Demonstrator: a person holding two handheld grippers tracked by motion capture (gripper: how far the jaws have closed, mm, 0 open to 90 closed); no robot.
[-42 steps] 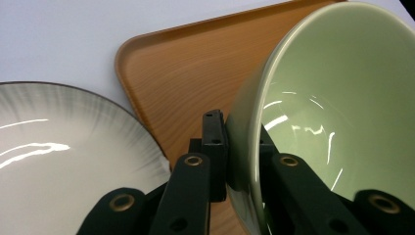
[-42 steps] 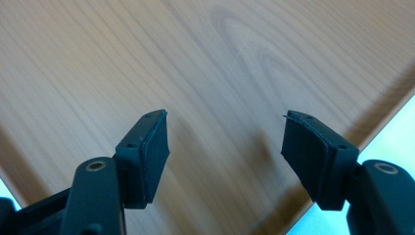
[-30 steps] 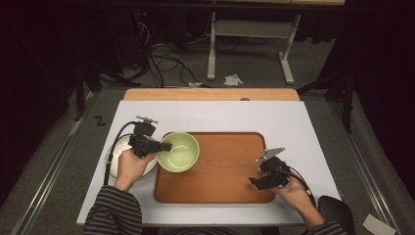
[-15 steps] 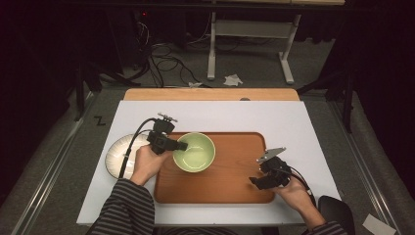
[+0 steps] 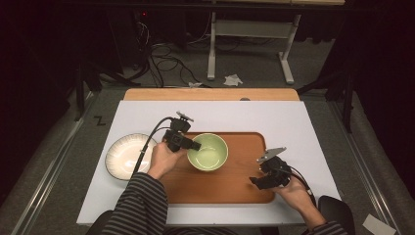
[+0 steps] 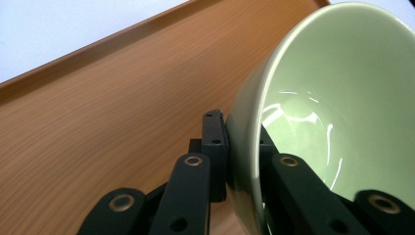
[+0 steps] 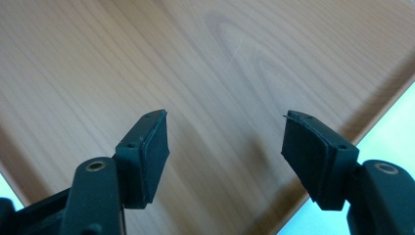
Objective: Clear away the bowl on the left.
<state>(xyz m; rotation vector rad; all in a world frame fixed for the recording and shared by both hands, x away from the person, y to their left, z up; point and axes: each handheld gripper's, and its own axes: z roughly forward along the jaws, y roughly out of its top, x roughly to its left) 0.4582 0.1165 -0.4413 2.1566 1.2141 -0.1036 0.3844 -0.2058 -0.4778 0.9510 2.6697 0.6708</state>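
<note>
A pale green bowl (image 5: pixel 208 152) sits over the middle of the wooden tray (image 5: pixel 244 188). My left gripper (image 5: pixel 193 146) is shut on the bowl's left rim, one jaw outside the wall and one inside. In the left gripper view the bowl (image 6: pixel 337 98) rises on the right, its rim pinched between the black jaws of my left gripper (image 6: pixel 242 147), with the tray (image 6: pixel 98 117) beneath. My right gripper (image 5: pixel 254 180) rests low over the tray's right part, open and empty. The right gripper view shows my right gripper (image 7: pixel 225 134) with its jaws wide apart above bare tray wood (image 7: pixel 220 54).
A white ribbed plate (image 5: pixel 127 155) lies on the white tabletop (image 5: pixel 293 117) left of the tray. A wooden strip (image 5: pixel 210 94) runs along the table's far edge. Beyond it are a desk frame (image 5: pixel 249 39) and cables (image 5: pixel 161 54) on the floor.
My left gripper has carried the green bowl rightward, from above the white plate to over the middle of the tray. The plate now lies uncovered. The right gripper has stayed put.
</note>
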